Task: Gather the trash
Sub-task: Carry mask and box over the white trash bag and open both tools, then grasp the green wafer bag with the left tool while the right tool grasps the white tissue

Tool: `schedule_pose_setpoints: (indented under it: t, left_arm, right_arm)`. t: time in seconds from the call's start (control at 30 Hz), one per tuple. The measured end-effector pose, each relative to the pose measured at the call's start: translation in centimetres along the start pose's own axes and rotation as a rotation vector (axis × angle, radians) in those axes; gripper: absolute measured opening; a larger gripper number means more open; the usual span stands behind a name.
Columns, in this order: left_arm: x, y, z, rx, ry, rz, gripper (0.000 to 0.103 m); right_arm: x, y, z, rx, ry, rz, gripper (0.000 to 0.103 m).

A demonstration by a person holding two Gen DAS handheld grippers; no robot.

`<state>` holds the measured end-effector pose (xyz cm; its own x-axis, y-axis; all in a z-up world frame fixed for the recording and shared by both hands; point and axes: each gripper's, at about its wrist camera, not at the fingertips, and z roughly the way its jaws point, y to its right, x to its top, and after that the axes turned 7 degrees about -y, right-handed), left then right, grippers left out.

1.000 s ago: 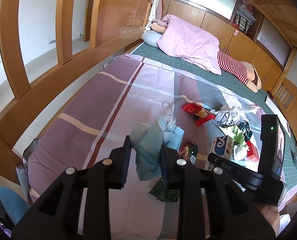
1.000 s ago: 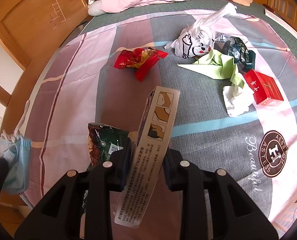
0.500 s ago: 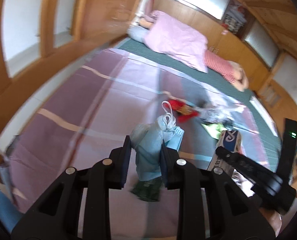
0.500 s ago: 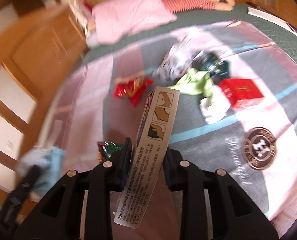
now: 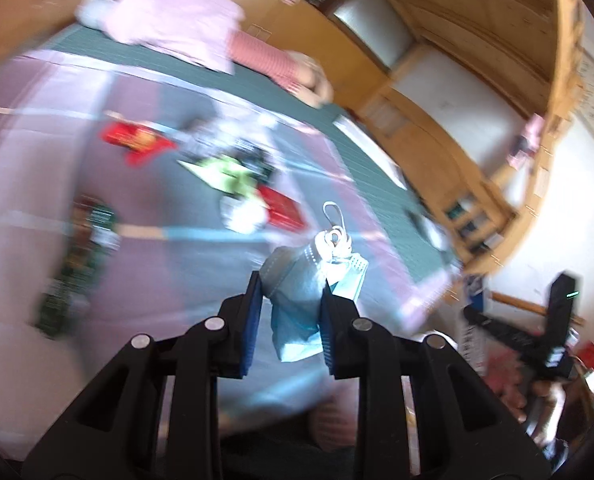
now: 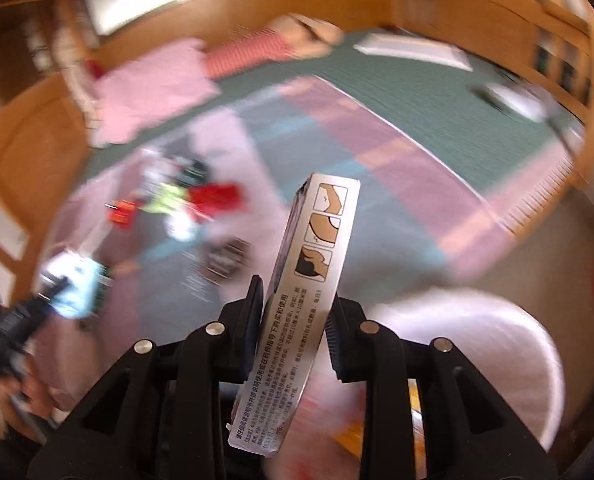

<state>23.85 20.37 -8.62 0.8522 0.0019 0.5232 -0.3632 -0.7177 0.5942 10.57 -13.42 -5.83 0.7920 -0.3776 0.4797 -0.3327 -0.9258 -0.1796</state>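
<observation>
Left wrist view, left to right. Bed (image 5: 25,240): striped pink, grey and mauve cover, blurred.
Green wrapper (image 5: 83,256): lies on the cover at far left.
Red wrapper (image 5: 135,142): farther off, on the cover.
Green paper (image 5: 221,170): mid-bed, with a white tissue (image 5: 243,216) just beside it and a red box (image 5: 283,210) touching that cluster on the right.
Pink pillow (image 5: 177,20): at the far end of the bed.
Left gripper (image 5: 291,322): jaws clamped on a blue mask (image 5: 297,300), its white ear loops sticking up beyond the fingertips.
Right gripper, seen at the far right edge (image 5: 537,344): black, off the bed's edge, blurred.

Right wrist view, left to right. Left gripper (image 6: 29,308): at the left edge, with the mask (image 6: 73,284) a pale blue smear.
Trash pile (image 6: 185,200): red, green and white pieces on the cover, too blurred to separate.
Right gripper (image 6: 295,320): jaws closed tight on a box (image 6: 309,276), held on end and tilted, printed text and three body drawings on its face.
White round shape (image 6: 477,344): near right, below the box; cannot tell what it is.
</observation>
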Motion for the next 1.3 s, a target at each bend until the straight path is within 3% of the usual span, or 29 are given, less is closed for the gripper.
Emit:
schedule_pose_setpoints:
  t: [0.13,0.2,0.27,0.4,0.47,0.5,0.63,0.7,0.73,0.83,0.9,0.93,1.0,1.07,1.13,1.2,1.3]
  left_arm:
    - [-1.4,4.6,2.9,-0.128,-0.091,0.058,0.027]
    - [-2.7,7.5,4.8,-0.181,-0.146,0.099,0.027]
    - [-4.2,10.5,6.8,-0.258,-0.225,0.141,0.027]
    - [-8.0,17.1,10.6,-0.372,-0.373,0.28,0.028]
    - [-9.6,19.5,12.1,-0.4,-0.455,0.361,0.053]
    - [-10.1,20.2,12.4,-0.387,-0.466,0.383,0.074]
    - [-7.4,18.7,10.3,-0.294,-0.346,0.362,0.08]
    - [-3.7,15.1,7.8,-0.178,-0.227,0.288,0.085]
    - [-2.4,13.6,6.8,-0.104,-0.187,0.272,0.085]
    - [2.1,6.5,3.8,0.256,-0.071,0.186,0.086]
    - [4.1,-0.2,2.3,0.446,-0.037,0.057,0.086]
    - [4.4,-3.5,1.9,0.499,-0.042,-0.029,0.085]
    - [4.5,-7.8,1.8,0.52,-0.114,-0.173,0.084]
    - [4.6,-10.1,1.5,0.439,-0.146,-0.26,0.084]
    - [4.3,-11.0,0.6,0.422,-0.152,-0.322,0.085]
    - [3.7,-11.8,0.2,0.398,-0.17,-0.389,0.085]
    - [2.5,-13.1,-0.6,0.327,-0.191,-0.499,0.085]
  right_arm:
    - [-4.2,5.2,2.5,-0.149,-0.218,0.017,0.032]
    - [-6.2,8.0,3.2,-0.162,-0.291,0.099,0.047]
    - [-7.1,11.2,1.8,-0.088,-0.26,0.254,0.055]
    - [-6.8,14.4,-2.6,-0.116,-0.107,0.387,0.06]
    - [-6.2,15.1,-4.7,-0.127,-0.037,0.41,0.063]
    - [-5.9,15.3,-5.6,-0.12,-0.004,0.418,0.064]
    - [-3.9,14.8,-6.9,-0.098,0.062,0.406,0.064]
    - [-2.8,13.4,-6.7,-0.092,0.07,0.369,0.064]
    - [-2.1,12.7,-6.4,-0.088,0.069,0.344,0.064]
    - [-0.5,8.7,-4.9,-0.032,0.055,0.246,0.065]
    - [1.2,4.3,-2.3,0.038,0.022,0.177,0.067]
    - [1.9,2.1,-0.9,0.069,0.008,0.144,0.067]
    - [3.9,-3.2,2.3,0.12,-0.006,0.053,0.067]
    - [5.7,-7.9,5.5,0.169,-0.017,-0.011,0.067]
    - [7.3,-13.1,9.8,0.242,-0.049,-0.066,0.067]
    - [8.7,-17.1,13.0,0.226,-0.042,-0.129,0.067]
    - [10.7,-22.3,17.6,0.102,-0.01,-0.239,0.067]
